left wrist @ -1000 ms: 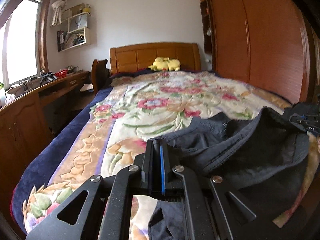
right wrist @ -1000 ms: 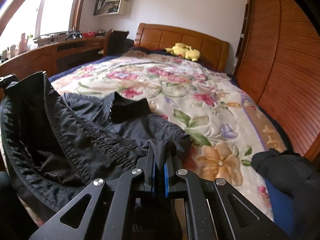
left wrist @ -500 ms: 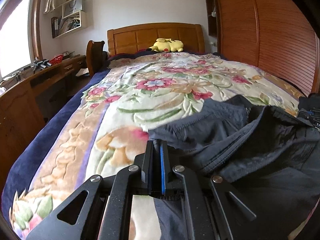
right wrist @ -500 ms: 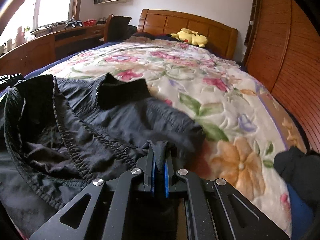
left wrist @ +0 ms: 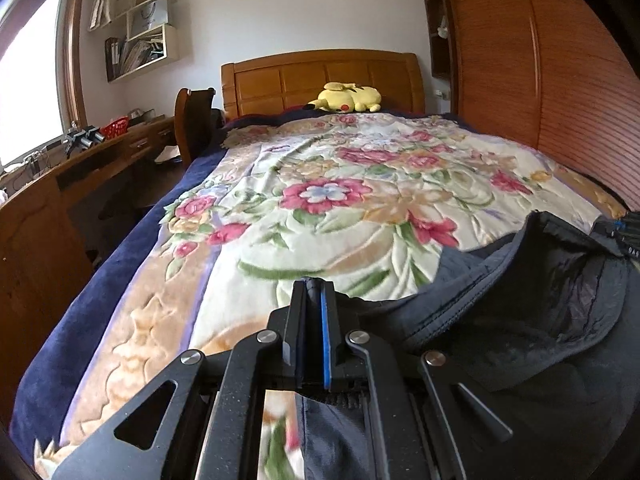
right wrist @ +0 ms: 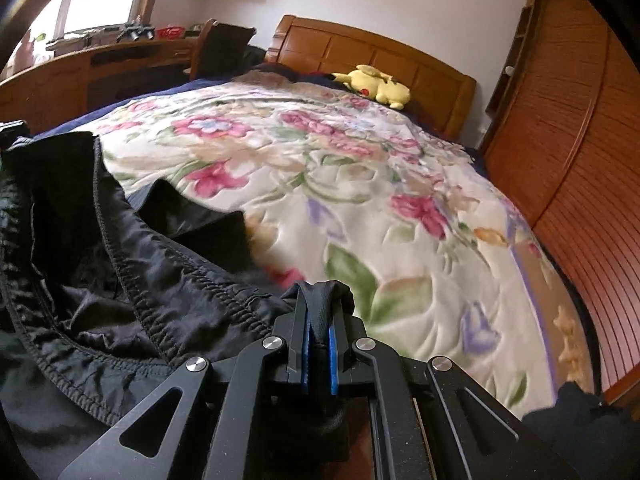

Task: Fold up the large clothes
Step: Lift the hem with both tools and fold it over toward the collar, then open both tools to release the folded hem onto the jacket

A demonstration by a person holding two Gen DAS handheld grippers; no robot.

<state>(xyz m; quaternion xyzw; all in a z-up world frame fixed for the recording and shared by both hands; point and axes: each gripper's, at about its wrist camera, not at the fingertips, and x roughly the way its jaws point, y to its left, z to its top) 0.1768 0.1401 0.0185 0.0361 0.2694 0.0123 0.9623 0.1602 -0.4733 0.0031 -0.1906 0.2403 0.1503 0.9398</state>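
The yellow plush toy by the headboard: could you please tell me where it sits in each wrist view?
Left wrist view: the yellow plush toy lies upper centre, against the wooden headboard.
Right wrist view: it lies upper right of centre.
Shared landmark: the headboard behind it in both views.

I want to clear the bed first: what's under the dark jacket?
Under the dark jacket only the floral blanket shows around its edges; anything beneath the cloth is covered.
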